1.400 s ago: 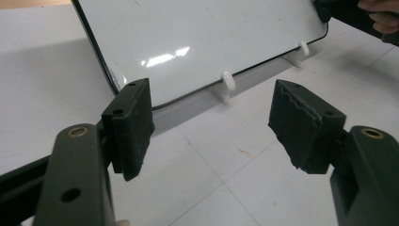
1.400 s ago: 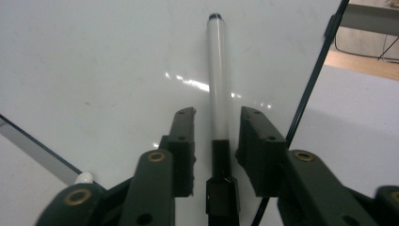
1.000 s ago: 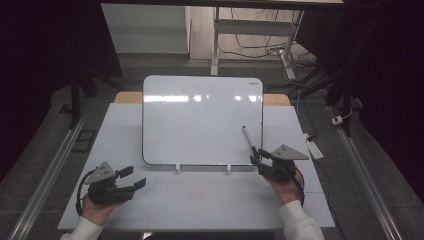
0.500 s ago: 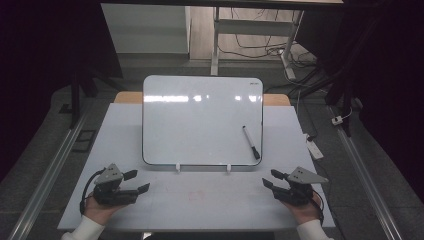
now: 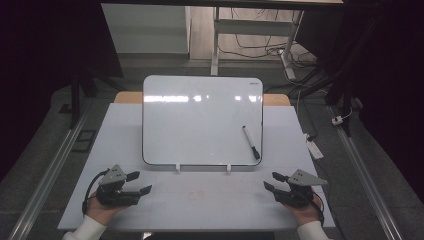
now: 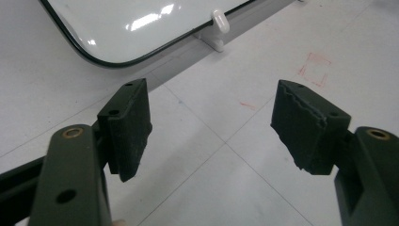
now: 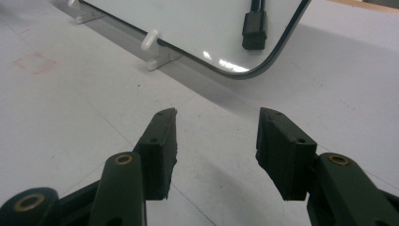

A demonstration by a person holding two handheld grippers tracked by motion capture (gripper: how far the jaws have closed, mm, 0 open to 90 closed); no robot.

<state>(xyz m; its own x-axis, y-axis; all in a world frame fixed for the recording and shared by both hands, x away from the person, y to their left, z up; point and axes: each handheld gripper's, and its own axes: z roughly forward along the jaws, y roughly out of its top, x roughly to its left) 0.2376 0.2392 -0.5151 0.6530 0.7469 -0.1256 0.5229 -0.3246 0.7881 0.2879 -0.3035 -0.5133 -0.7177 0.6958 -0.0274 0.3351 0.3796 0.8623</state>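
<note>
Both my grippers rest empty – the marker lies on the board

My right gripper (image 5: 274,182) has just been opening with nothing inside, my left gripper (image 5: 136,182) gapes too; the marker (image 5: 251,142) sits on the whiteboard (image 5: 200,125), leaning so it stays – near the right one.

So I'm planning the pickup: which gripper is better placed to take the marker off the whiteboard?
The right gripper: the marker lies near the whiteboard's right edge, just ahead of its open, empty jaws. The left gripper sits across the table.
</note>
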